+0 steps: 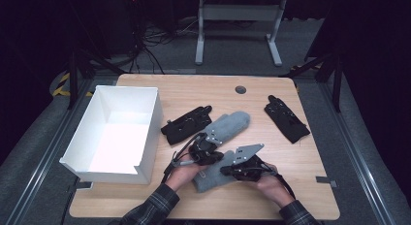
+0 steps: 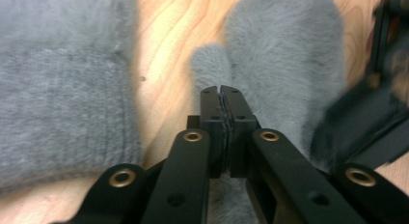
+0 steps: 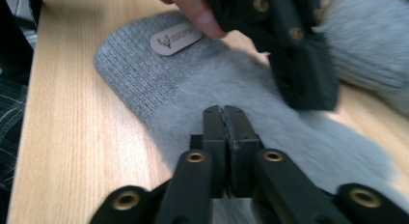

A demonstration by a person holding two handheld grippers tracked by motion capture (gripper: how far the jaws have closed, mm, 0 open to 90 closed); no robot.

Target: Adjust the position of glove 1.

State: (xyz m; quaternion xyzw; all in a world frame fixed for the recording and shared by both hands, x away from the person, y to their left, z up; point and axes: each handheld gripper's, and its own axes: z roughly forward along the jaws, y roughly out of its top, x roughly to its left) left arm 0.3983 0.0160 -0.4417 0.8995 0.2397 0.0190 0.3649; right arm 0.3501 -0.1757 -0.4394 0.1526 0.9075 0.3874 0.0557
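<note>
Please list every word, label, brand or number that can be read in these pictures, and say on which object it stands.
None can be read.
A pale oval label on the ribbed cuff of the grey mitten bears a small mark and a line of text, too blurred to read.

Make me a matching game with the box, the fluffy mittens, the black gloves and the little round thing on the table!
Things:
1. white box
2. grey mittens
3. black gloves
4. round dark disc

Places or states:
A. one lies each side of the mittens
B. near the table's far edge
C. open and empty, on the table's left
D. in the middle, under both claws

Pairs: 1-C, 2-D, 3-A, 4-B
</note>
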